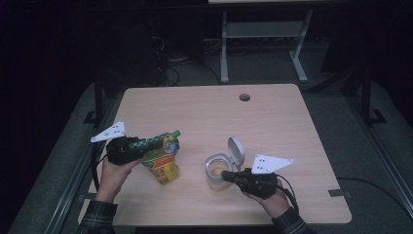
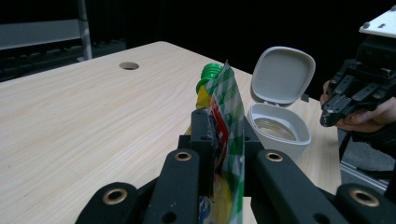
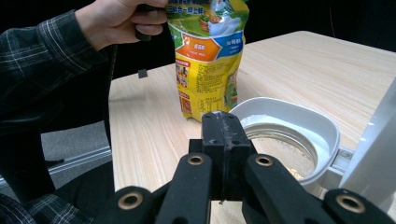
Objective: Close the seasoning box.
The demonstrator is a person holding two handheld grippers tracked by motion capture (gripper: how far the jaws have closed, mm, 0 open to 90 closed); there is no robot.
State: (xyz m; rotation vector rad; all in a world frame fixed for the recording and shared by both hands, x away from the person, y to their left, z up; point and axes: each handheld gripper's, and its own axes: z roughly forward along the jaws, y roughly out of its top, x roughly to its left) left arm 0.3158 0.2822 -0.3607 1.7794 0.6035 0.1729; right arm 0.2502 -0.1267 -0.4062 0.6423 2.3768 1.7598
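Observation:
A yellow and green food pouch [image 1: 164,161] with a green screw cap [image 1: 175,133] hangs upright over the table's left front, its bottom near the wood. My left gripper [image 1: 153,143] is shut on its top edge; in the left gripper view the pouch [image 2: 229,102] stands between the pressed jaws. A pale plastic container [image 1: 217,170] with its hinged lid [image 1: 236,148] standing open rests to the right of the pouch. My right gripper [image 1: 229,176] is shut with nothing in it, tips close by the container's rim [image 3: 322,122]. The pouch [image 3: 208,60] is just beyond the container.
The wooden table [image 1: 272,122] has a round cable hole [image 1: 244,97] near its far edge. A grey metal frame [image 1: 263,34] stands on the floor beyond it. The person's left hand [image 3: 116,18] and plaid sleeve are above the table's left front edge.

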